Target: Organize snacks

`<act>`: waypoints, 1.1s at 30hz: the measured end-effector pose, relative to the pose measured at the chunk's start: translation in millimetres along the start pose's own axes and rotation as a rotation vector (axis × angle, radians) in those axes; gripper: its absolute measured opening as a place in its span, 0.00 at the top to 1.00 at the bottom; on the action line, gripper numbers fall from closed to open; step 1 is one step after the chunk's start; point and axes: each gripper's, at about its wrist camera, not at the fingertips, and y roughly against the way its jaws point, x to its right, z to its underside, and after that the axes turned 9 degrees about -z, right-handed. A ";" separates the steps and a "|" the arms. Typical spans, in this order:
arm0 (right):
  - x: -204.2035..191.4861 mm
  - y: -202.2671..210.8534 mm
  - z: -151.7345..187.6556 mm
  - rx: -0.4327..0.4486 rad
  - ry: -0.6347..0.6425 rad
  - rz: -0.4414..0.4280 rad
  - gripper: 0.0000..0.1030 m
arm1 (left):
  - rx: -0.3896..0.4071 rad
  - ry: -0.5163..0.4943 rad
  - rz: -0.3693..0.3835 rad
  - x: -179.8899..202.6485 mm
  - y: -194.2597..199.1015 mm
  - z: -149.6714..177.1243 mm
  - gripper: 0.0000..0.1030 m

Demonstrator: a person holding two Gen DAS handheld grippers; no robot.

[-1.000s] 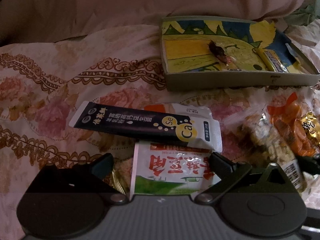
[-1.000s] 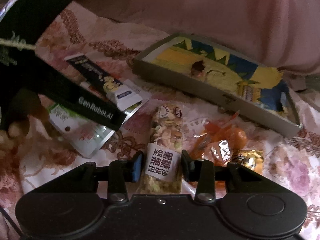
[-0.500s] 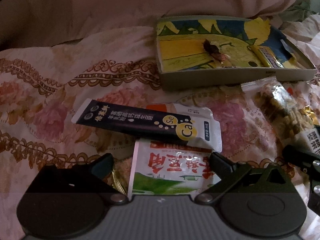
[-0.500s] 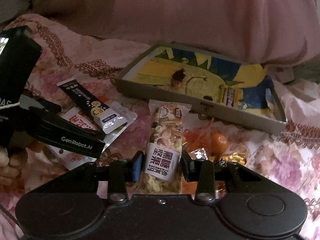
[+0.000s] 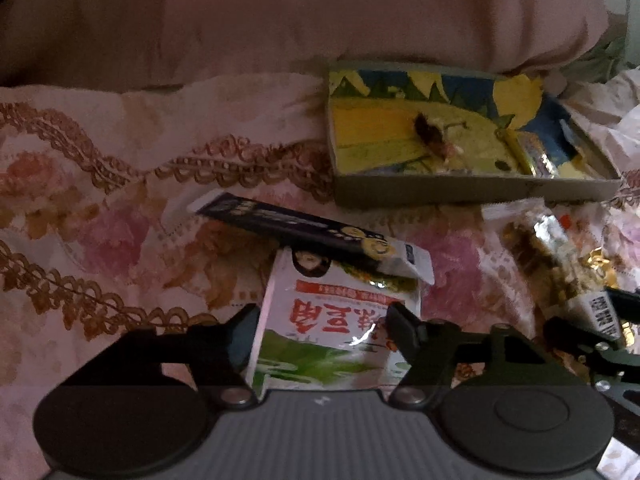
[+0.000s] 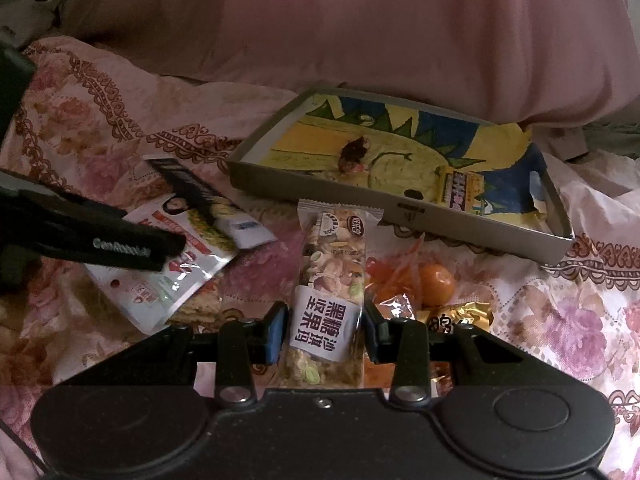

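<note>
Left claw (image 5: 322,330) jaws just closed in on the white-green pouch (image 5: 336,332), now pinched and tilted up, dark sachet (image 5: 304,228) lifted on its top edge. Right claw (image 6: 325,334) grips the nut bar (image 6: 330,292) above the floral bedspread (image 6: 580,320), near the painted tray (image 6: 400,204). Orange candies (image 6: 436,284) lie just right.

Dim light; floral bedspread (image 5: 120,208) with brown lace-pattern bands, plump pink pillow (image 6: 400,32) behind.
</note>
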 end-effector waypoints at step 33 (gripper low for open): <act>-2.3 -7.3 5.1 -0.067 -0.013 -0.040 0.60 | -0.135 0.148 0.351 -8.4 -23.4 -3.3 0.17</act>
